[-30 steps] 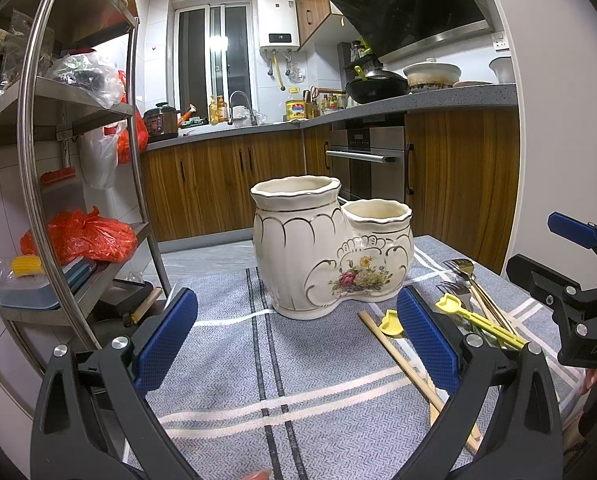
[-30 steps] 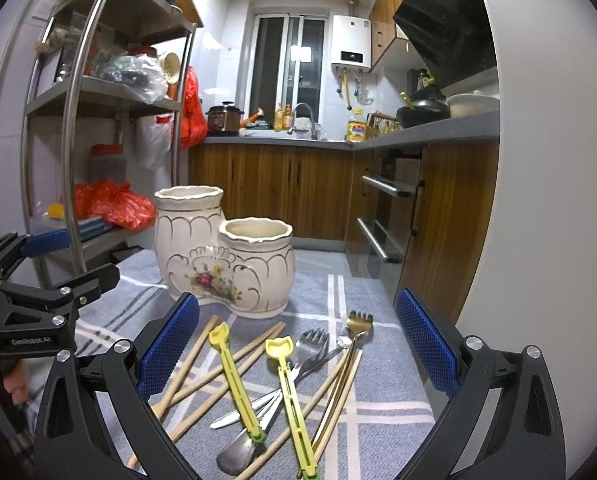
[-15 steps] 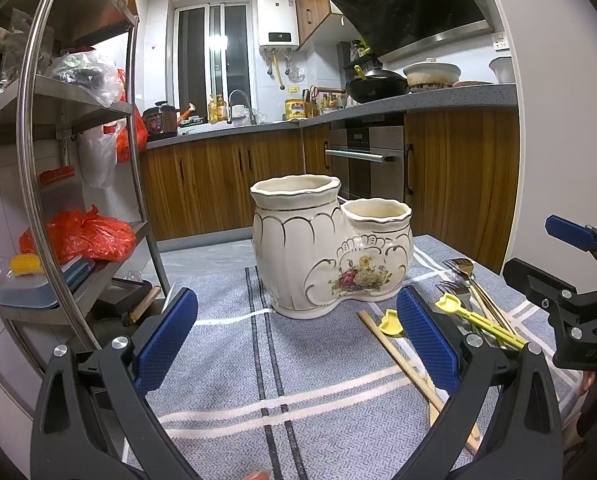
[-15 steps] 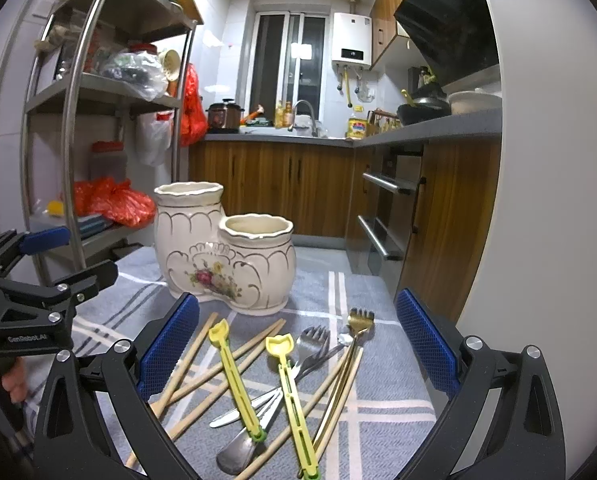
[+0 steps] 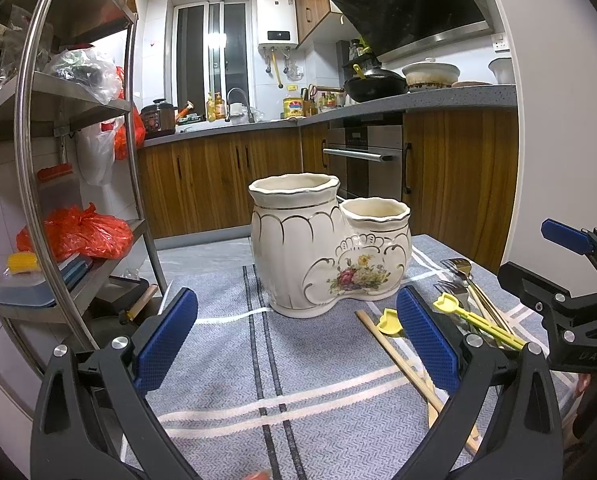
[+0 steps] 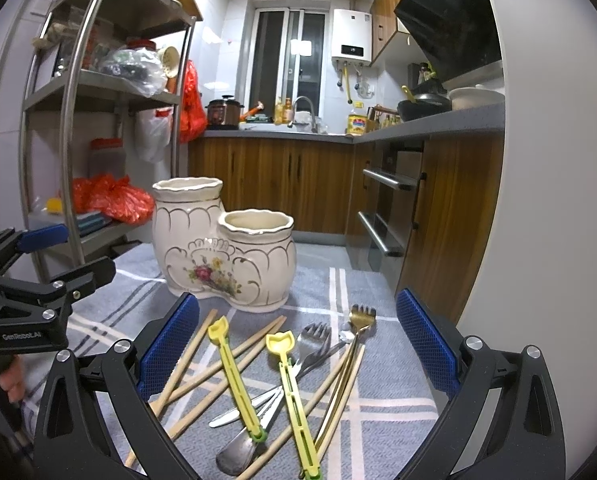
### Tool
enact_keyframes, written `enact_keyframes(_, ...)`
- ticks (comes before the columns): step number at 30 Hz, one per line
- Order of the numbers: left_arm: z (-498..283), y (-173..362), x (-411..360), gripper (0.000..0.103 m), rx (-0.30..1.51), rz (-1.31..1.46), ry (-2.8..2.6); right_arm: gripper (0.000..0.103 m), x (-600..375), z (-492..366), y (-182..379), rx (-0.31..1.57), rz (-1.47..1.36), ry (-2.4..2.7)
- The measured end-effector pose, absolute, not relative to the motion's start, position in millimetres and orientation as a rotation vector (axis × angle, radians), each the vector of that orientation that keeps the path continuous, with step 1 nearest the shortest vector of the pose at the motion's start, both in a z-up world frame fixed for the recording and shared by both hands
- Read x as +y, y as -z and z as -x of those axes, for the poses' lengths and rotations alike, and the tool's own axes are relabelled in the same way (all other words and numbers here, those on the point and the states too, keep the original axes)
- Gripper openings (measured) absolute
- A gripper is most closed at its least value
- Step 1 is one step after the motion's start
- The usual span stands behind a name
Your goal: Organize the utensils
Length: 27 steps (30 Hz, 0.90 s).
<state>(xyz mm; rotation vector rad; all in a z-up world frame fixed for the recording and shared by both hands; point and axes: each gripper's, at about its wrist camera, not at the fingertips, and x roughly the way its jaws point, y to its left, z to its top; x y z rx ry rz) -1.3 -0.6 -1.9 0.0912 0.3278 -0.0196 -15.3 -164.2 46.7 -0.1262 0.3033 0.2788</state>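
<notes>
A cream ceramic double holder [image 5: 322, 248] [image 6: 222, 248] with a flower print stands on the striped cloth, both cups empty as far as I can see. In front of it lies a loose pile: wooden chopsticks [image 6: 202, 360], two yellow plastic utensils [image 6: 234, 376] [image 6: 294, 392], a silver fork [image 6: 314, 340], a gold fork [image 6: 358, 320] and a spoon [image 6: 234, 452]. My right gripper [image 6: 298, 340] hovers open just above the pile. My left gripper [image 5: 296, 328] is open, low over bare cloth left of the pile, facing the holder.
A steel shelf rack [image 5: 30, 184] with red bags stands close at the left. Wooden cabinets and an oven [image 5: 362, 160] lie behind the table. A white wall [image 6: 538, 200] borders the right side. The cloth's far edge [image 5: 218, 256] runs just behind the holder.
The right gripper has drifted slightly forward and to the right, so the holder sits a little further left in its view. The left gripper has barely moved.
</notes>
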Motion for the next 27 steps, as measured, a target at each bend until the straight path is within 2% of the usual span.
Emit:
enact_keyframes(18, 2, 2, -13, 0.098, 0.336, -0.118, 0.037, 0.098, -174, 8, -47, 0.316, 0.08, -0.255)
enact_keyframes(27, -16, 1, -18, 0.098, 0.473, -0.074, 0.044, 0.098, -198, -5, -51, 0.342, 0.045, -0.178)
